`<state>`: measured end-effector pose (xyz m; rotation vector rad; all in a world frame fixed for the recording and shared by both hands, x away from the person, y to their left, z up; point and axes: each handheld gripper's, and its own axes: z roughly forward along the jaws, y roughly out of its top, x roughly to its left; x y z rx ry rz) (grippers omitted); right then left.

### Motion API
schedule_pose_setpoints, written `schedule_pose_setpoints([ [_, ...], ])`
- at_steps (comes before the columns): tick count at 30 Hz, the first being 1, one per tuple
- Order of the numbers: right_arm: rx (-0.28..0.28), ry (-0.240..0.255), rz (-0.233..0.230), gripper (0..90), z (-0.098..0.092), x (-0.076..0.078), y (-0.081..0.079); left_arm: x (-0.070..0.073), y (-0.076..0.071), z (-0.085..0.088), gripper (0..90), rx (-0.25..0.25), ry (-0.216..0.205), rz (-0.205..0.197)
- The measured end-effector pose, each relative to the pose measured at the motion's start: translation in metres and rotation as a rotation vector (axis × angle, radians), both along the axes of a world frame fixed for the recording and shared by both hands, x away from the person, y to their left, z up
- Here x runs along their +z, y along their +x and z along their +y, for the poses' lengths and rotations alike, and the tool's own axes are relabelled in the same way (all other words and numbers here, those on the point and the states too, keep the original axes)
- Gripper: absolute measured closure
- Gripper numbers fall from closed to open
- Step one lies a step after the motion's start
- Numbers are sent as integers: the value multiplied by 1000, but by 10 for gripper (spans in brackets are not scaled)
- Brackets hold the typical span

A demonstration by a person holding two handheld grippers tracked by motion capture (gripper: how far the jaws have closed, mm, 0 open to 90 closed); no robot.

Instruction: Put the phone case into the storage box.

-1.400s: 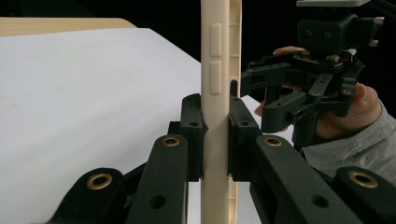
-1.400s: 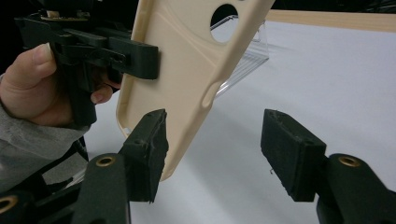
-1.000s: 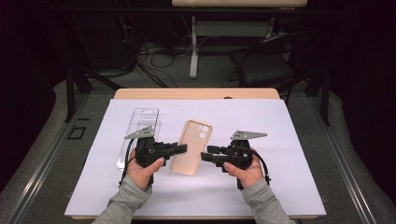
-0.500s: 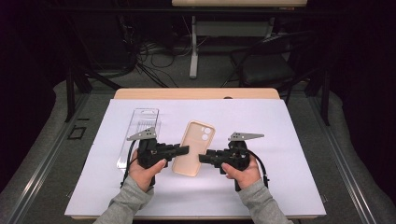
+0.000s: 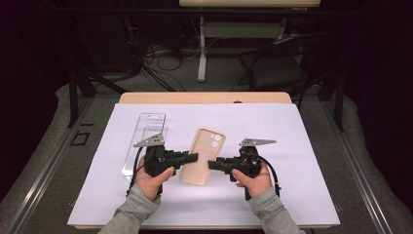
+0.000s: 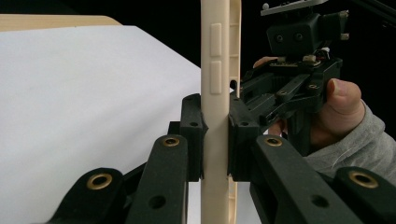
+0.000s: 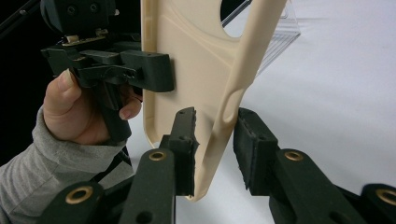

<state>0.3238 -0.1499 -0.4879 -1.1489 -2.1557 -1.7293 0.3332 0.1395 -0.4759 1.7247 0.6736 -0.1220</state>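
Observation:
A beige phone case [image 5: 204, 153] hangs just above the white sheet between my two grippers. My left gripper [image 5: 192, 157] is shut on its left long edge. In the left gripper view the pads [image 6: 192, 135] press both faces of the case [image 6: 215, 93]. My right gripper [image 5: 214, 165] reaches in from the right. Its jaws have just been closing and stand on either side of the case's right edge [image 7: 219, 121]. A gap still shows at the right pad [image 7: 250, 149], so the right gripper [image 7: 217, 149] is open.
A clear plastic package [image 5: 146, 141] lies on the white sheet [image 5: 302, 146] just left of my left hand. The wooden table edge [image 5: 204, 97] runs along the far side. Beyond it are a chair [image 5: 277, 68] and cables on the floor.
The right gripper's jaws have narrowed around the case's right edge. Both hands and the case have hardly shifted.

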Motion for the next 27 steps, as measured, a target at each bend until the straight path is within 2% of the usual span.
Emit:
schedule_pose_setpoints([
  [12, 3, 0, 26, 725, 0, -2, 0, -1, -1, -1, 806, 4, -4, 0],
  [27, -17, 44, 53, 771, -2, -4, 1, -1, -3, -3, 806, 15, -14, -8],
])
